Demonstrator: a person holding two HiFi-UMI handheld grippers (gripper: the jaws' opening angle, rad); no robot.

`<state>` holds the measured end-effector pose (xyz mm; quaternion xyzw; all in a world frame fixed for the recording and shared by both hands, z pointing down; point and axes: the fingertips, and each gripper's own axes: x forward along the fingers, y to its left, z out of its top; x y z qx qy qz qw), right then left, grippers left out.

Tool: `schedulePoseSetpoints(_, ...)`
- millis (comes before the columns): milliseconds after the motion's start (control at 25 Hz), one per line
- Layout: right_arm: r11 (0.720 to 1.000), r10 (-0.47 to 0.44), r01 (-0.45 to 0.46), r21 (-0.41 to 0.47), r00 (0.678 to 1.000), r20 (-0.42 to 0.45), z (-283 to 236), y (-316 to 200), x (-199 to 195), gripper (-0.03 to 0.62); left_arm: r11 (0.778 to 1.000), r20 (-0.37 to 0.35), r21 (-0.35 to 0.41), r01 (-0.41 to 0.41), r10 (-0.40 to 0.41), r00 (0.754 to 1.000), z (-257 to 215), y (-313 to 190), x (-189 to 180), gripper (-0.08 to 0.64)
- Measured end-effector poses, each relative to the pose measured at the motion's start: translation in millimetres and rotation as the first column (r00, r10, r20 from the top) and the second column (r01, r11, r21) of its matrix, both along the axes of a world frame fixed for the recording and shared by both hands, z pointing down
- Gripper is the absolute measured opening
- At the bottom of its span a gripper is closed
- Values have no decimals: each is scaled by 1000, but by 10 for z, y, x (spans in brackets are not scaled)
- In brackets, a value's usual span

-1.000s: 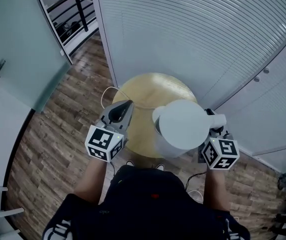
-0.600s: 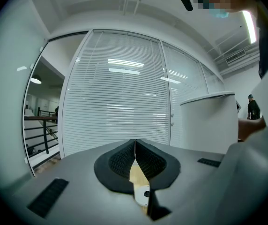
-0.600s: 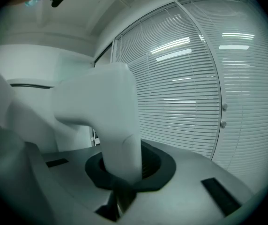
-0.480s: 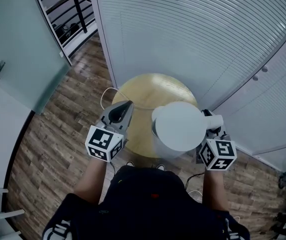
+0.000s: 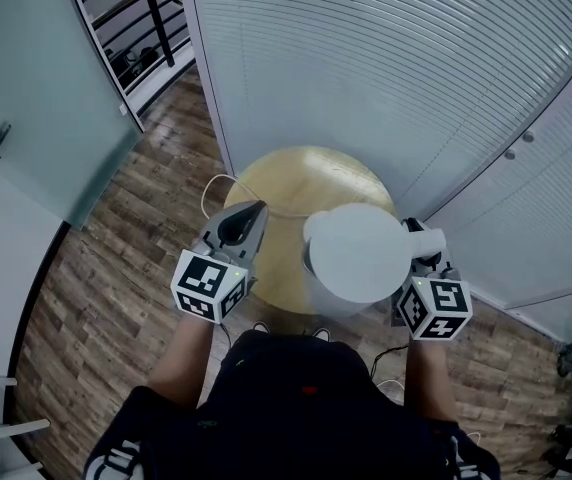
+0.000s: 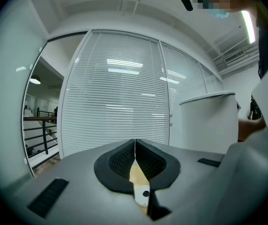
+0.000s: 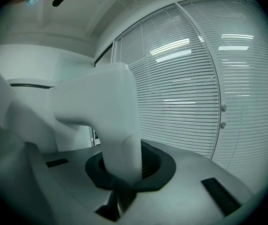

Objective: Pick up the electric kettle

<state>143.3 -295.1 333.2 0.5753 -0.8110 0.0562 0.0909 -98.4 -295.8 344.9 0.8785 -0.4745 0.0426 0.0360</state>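
Slatted white blinds curve behind a round wooden table, ahead of both tools. Item 1: electric kettle, white, upright, lid on, over the table's near right part, directly left of the right tool, handle turned toward that tool; whether its base touches the table cannot be told. Item 2: right tool, jaws clamped on the upright part of the handle. Item 3: left tool, jaws pressed together with nothing between them, over the table's near left edge, apart from the kettle on its right. Item 4: white cable, looping off the table rim just left of the left tool. Surroundings: plank floor below; frosted door and dark railing far left; white cabinet doors with round knobs beyond the right tool.
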Motion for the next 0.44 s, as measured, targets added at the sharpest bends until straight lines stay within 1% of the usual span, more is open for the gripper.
schedulePoseSetpoints(440,1000,0,0,-1,1000,-4,8,28,9,49,1000,-1,-1,-8,8,1000,-7,38,35,23)
